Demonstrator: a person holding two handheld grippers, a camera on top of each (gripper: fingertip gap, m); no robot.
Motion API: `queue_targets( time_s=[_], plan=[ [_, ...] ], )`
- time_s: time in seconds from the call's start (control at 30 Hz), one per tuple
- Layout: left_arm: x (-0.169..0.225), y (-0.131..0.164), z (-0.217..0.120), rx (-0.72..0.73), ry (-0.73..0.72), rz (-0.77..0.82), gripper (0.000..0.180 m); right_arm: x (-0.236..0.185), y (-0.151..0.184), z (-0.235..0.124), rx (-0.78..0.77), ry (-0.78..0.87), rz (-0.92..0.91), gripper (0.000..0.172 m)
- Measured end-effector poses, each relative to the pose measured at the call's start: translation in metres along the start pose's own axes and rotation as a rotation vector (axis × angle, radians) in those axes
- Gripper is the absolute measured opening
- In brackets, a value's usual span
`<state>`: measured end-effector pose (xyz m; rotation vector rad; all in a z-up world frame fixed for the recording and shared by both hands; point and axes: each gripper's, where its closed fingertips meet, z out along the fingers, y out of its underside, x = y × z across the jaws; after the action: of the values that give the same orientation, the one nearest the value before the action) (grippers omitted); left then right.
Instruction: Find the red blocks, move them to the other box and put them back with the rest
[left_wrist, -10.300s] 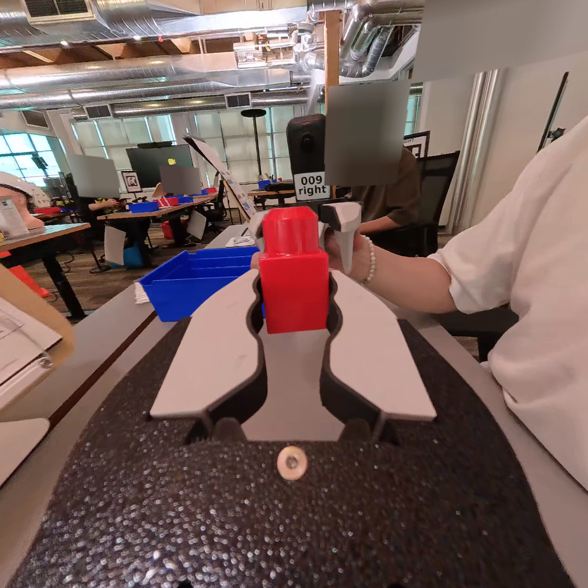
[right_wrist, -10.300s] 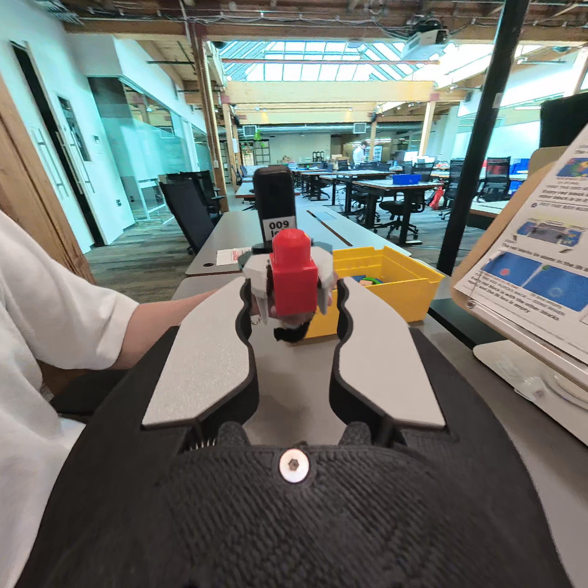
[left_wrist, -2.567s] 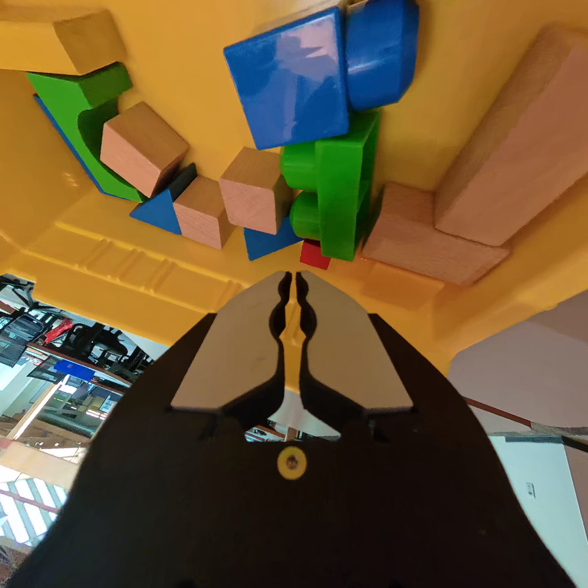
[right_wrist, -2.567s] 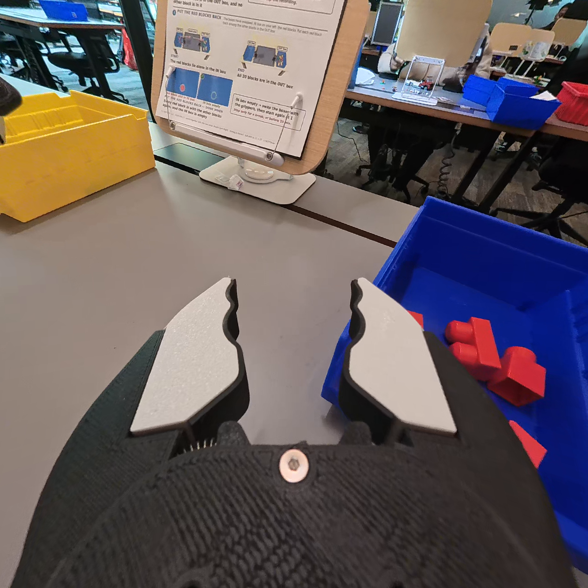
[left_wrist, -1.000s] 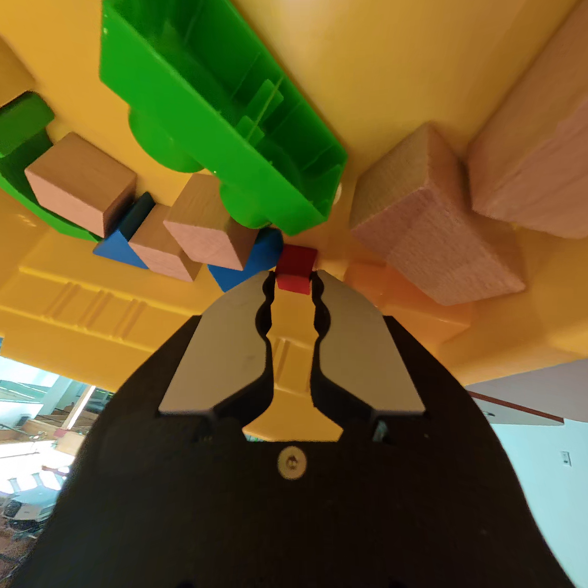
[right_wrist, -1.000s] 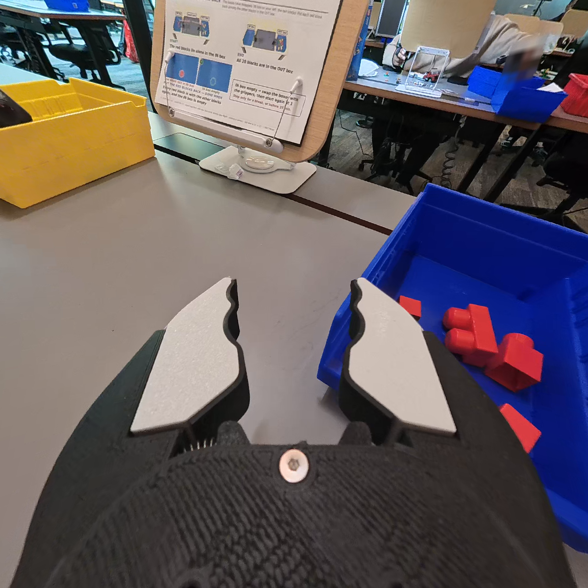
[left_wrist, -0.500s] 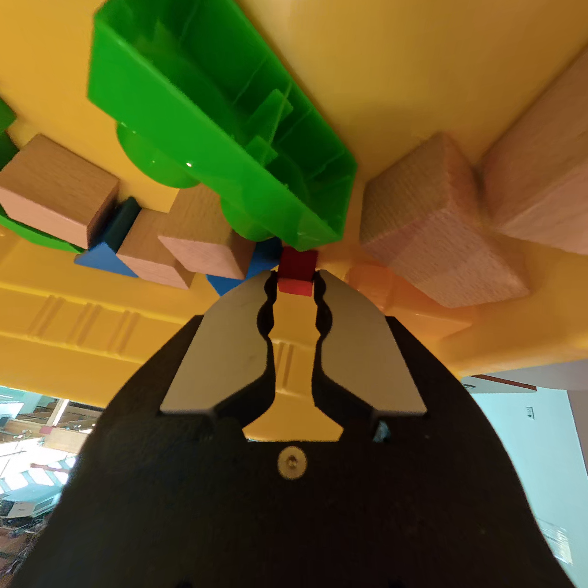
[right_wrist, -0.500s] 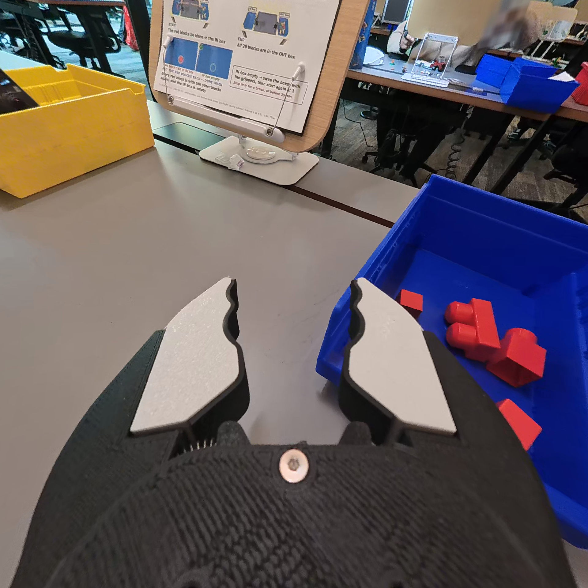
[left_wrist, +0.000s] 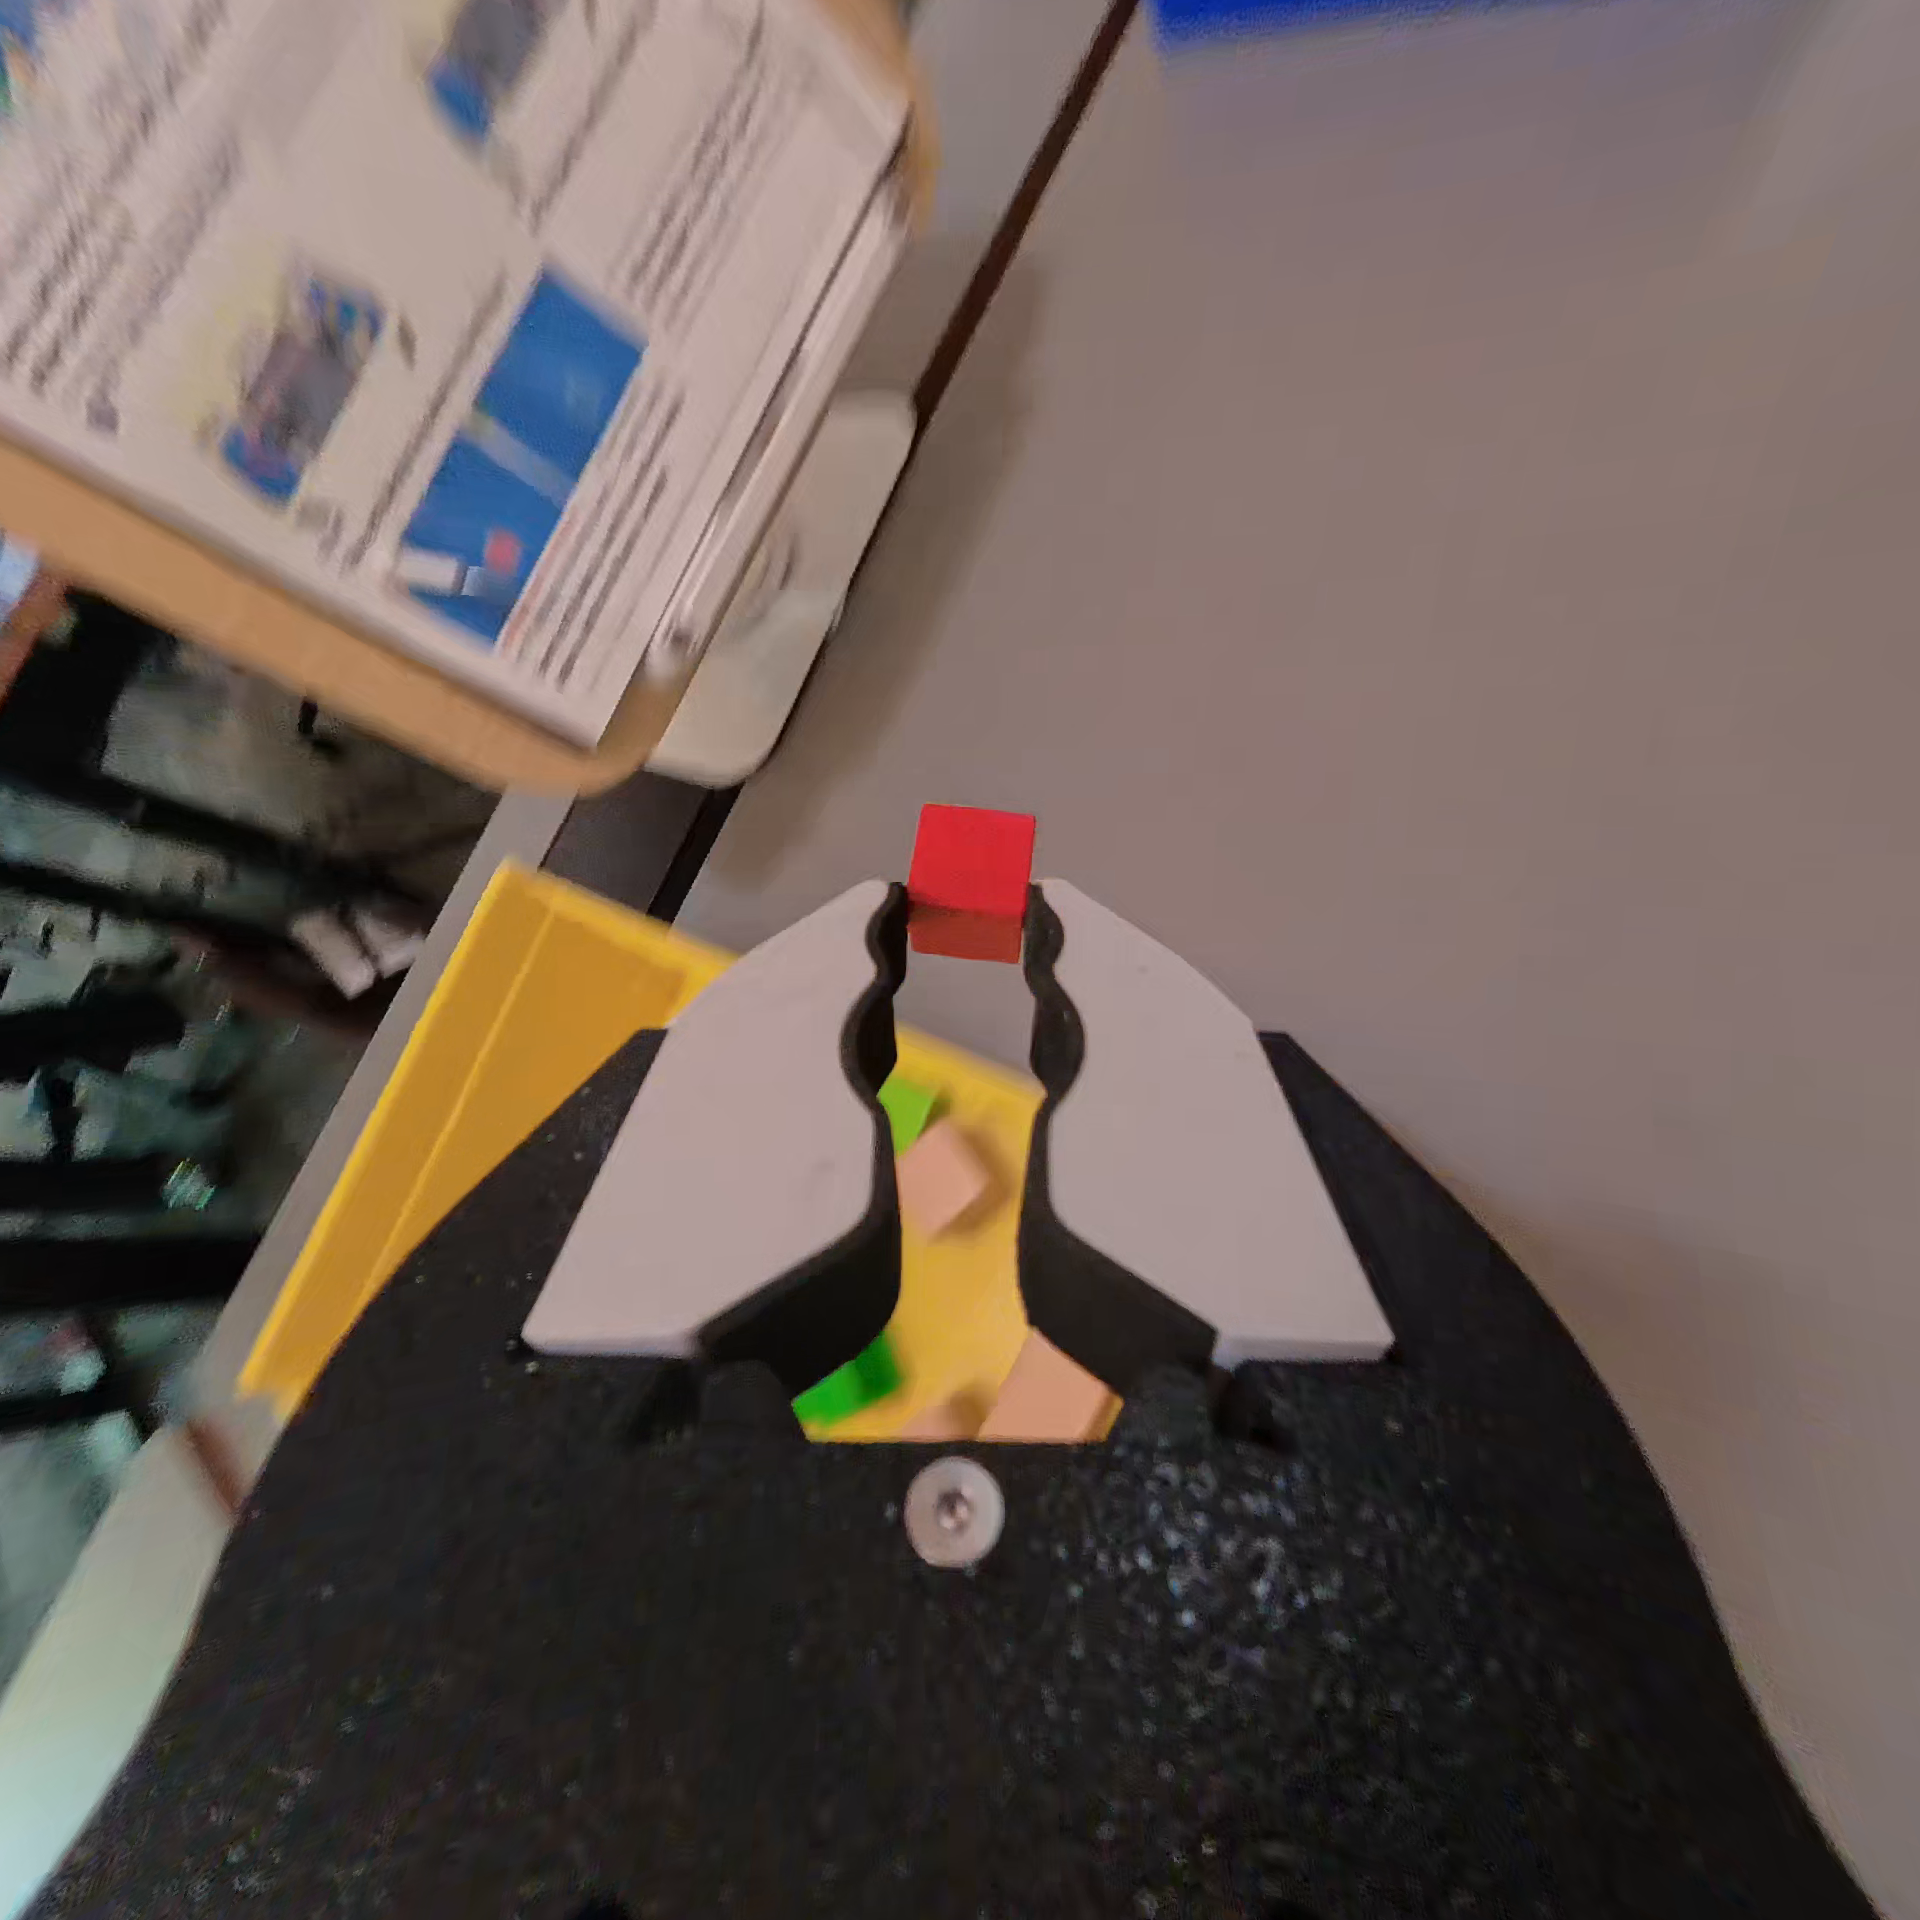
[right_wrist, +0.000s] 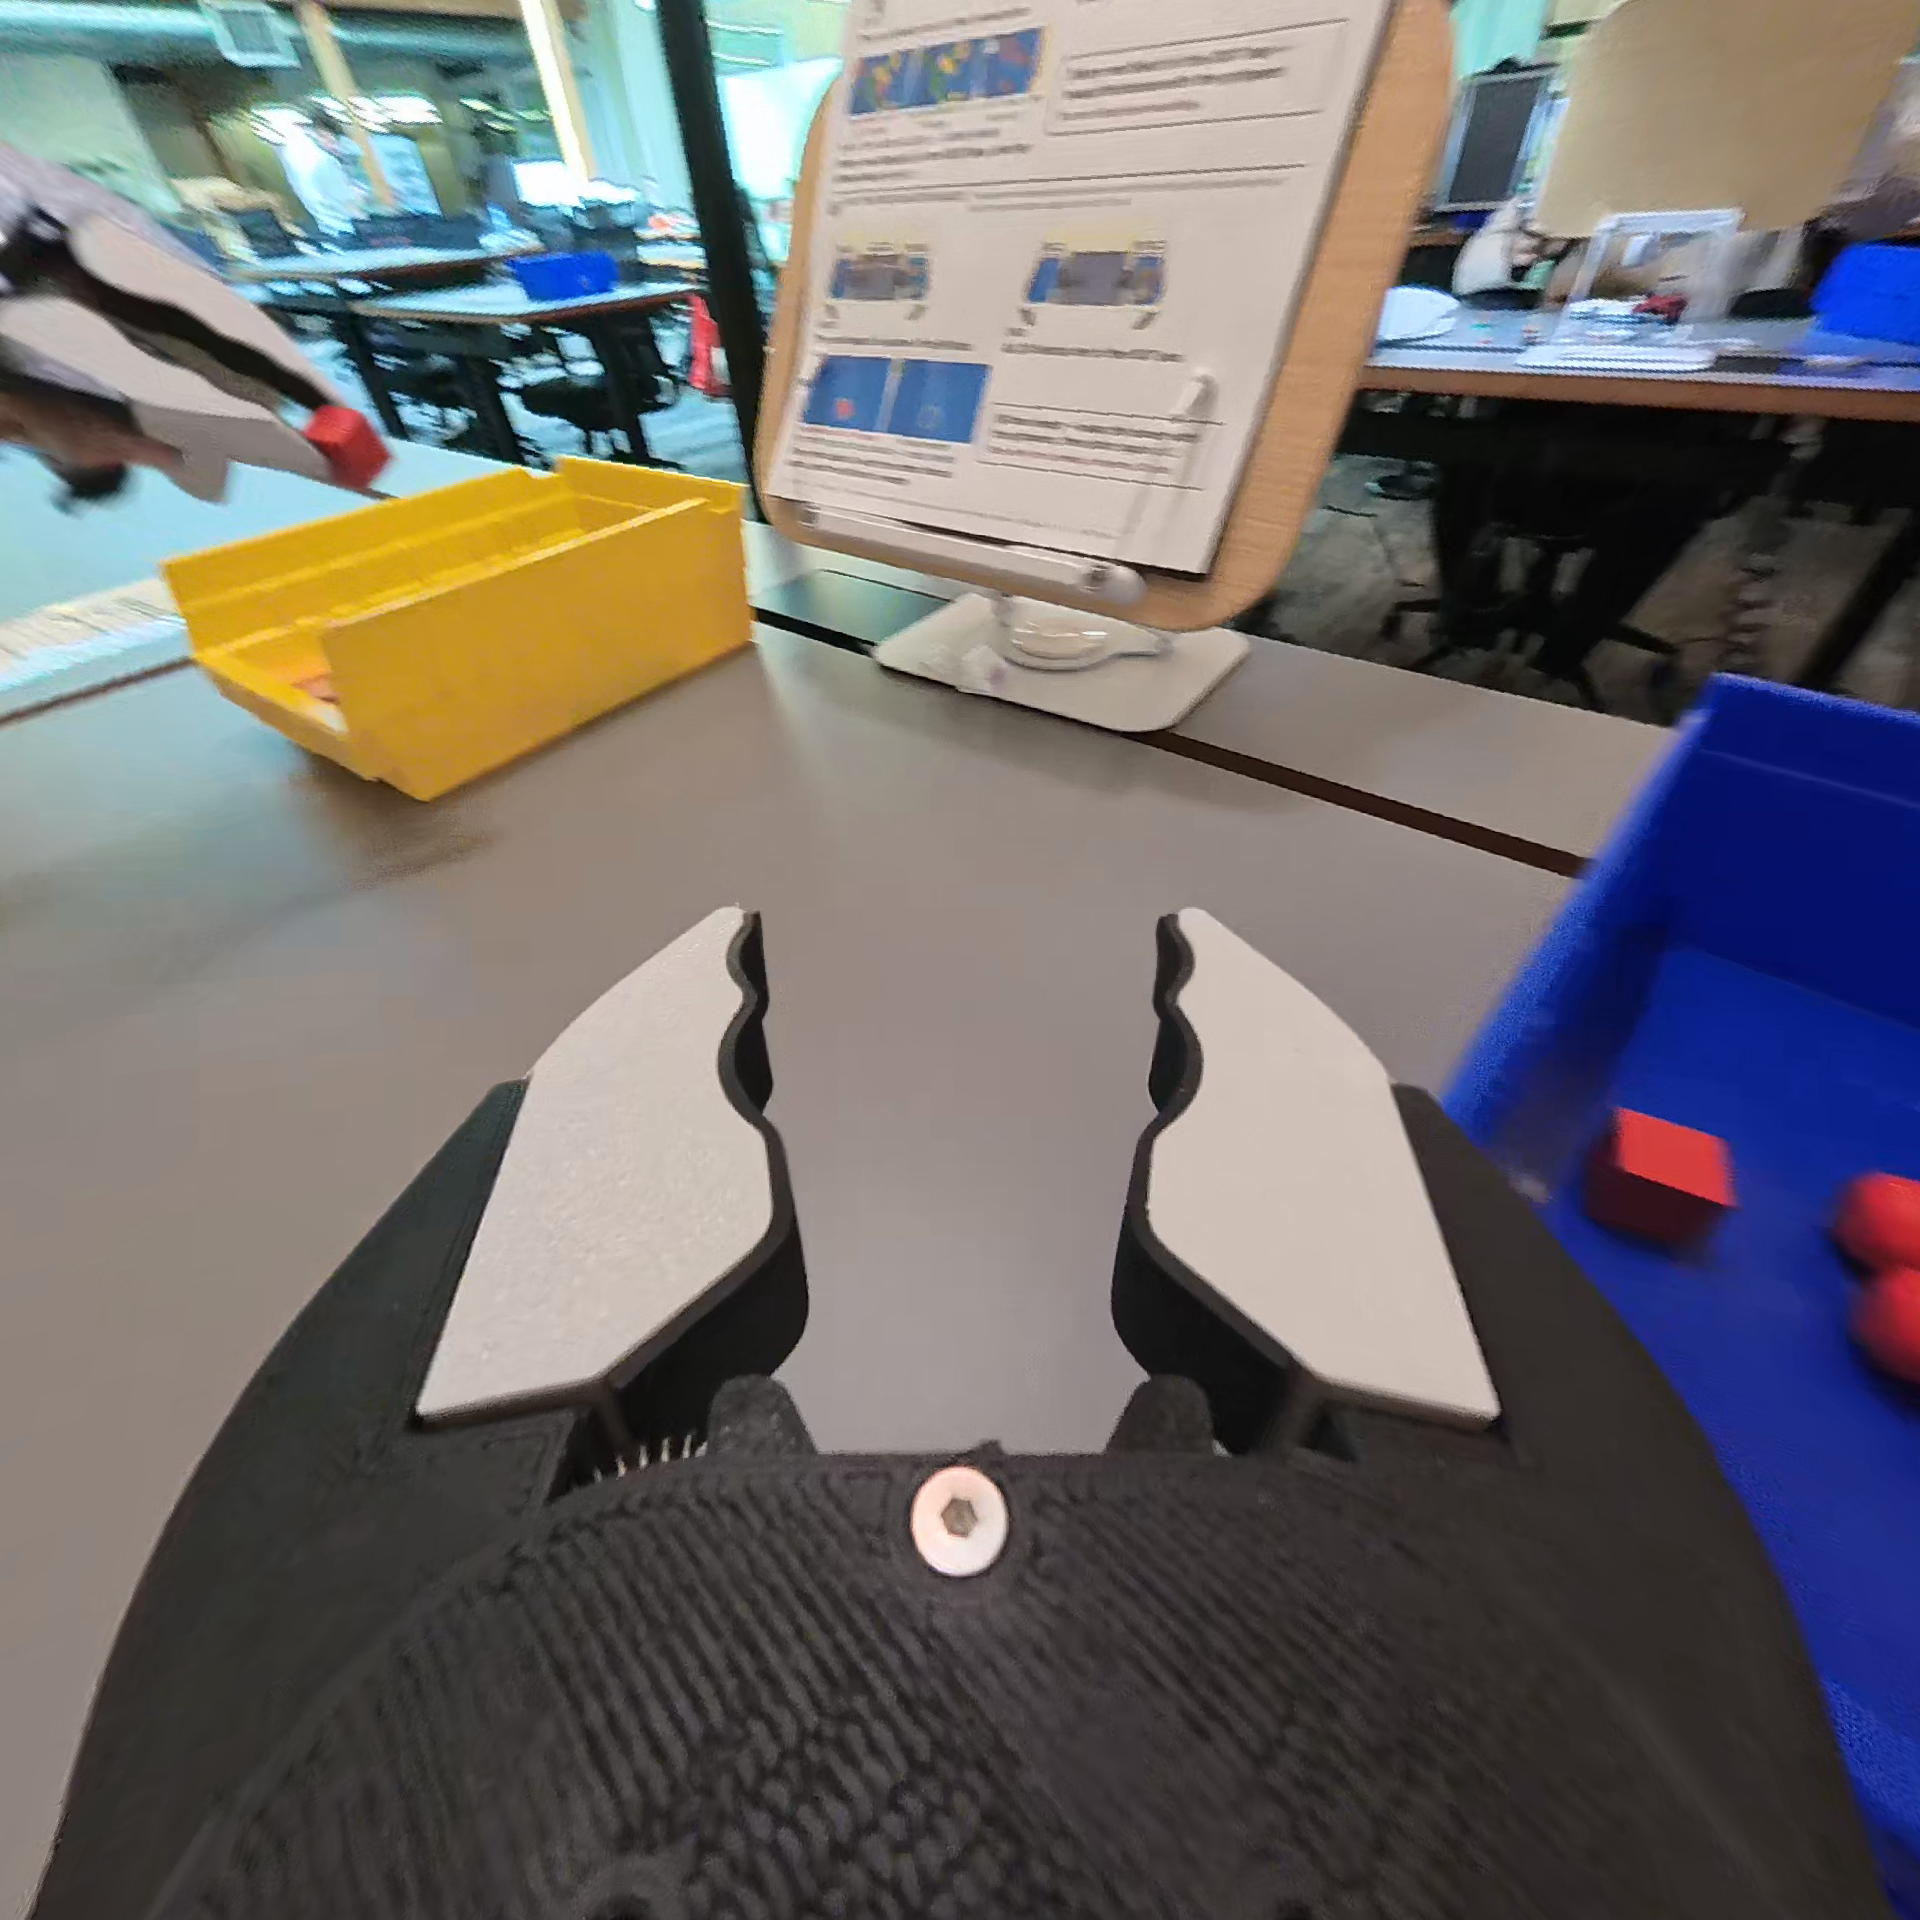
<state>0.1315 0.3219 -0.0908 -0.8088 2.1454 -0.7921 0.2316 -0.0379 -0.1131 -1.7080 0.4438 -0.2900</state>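
Note:
My left gripper (left_wrist: 966, 914) is shut on a small red cube (left_wrist: 971, 878), both pads pressing its sides at the fingertips. It hangs in the air above the yellow box (left_wrist: 468, 1091), which holds green and wooden blocks. The right wrist view shows the same cube (right_wrist: 348, 445) in the left gripper's tips, above the yellow box (right_wrist: 540, 644). My right gripper (right_wrist: 956, 987) is open and empty over the grey table (right_wrist: 935, 831), next to the blue box (right_wrist: 1662, 883). A red cube (right_wrist: 1657, 1190) and other red blocks (right_wrist: 1886, 1278) lie in the blue box.
An instruction board on a white stand (right_wrist: 1070, 301) stands at the table's far edge between the two boxes; it also shows in the left wrist view (left_wrist: 416, 343). Other desks, chairs and boxes lie beyond the table.
My left gripper lifted the small red cube out of the yellow box and swung up away from the blocks. My right gripper opened slightly and turned left, away from the blue box.

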Motion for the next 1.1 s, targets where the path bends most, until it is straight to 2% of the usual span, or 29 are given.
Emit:
queue_targets(
  time_s=[0.07,0.13,0.27,0.37,0.5,0.63,0.83,0.97,1.1],
  plan=[
    [0.038,-0.033,0.015,0.160,0.019,-0.022,0.021,-0.018,0.000,0.010,0.005,-0.073,0.029,0.073],
    [0.071,-0.059,0.034,0.260,0.035,-0.039,0.021,-0.034,-0.002,0.019,0.012,-0.132,0.065,0.074],
    [0.129,-0.104,0.070,0.401,0.109,-0.034,0.021,-0.063,-0.003,0.030,-0.019,-0.238,0.126,0.077],
    [0.159,-0.124,0.091,0.436,0.124,0.012,0.021,-0.076,-0.001,0.029,-0.057,-0.295,0.186,0.079],
    [0.184,-0.135,0.109,0.455,0.090,0.041,0.021,-0.076,0.003,0.026,-0.096,-0.328,0.325,0.078],
    [0.193,-0.139,0.118,0.465,0.068,0.045,0.021,-0.076,0.005,0.028,-0.143,-0.357,0.429,0.077],
    [0.199,-0.146,0.106,0.505,0.048,0.093,0.021,-0.081,-0.002,0.027,-0.180,-0.341,0.460,0.074],
    [0.206,-0.149,0.098,0.540,0.025,0.156,0.021,-0.094,-0.012,0.021,-0.199,-0.373,0.484,0.065],
    [0.212,-0.151,0.096,0.573,0.026,0.201,0.021,-0.105,-0.008,0.023,-0.258,-0.421,0.520,0.065]
  ],
)
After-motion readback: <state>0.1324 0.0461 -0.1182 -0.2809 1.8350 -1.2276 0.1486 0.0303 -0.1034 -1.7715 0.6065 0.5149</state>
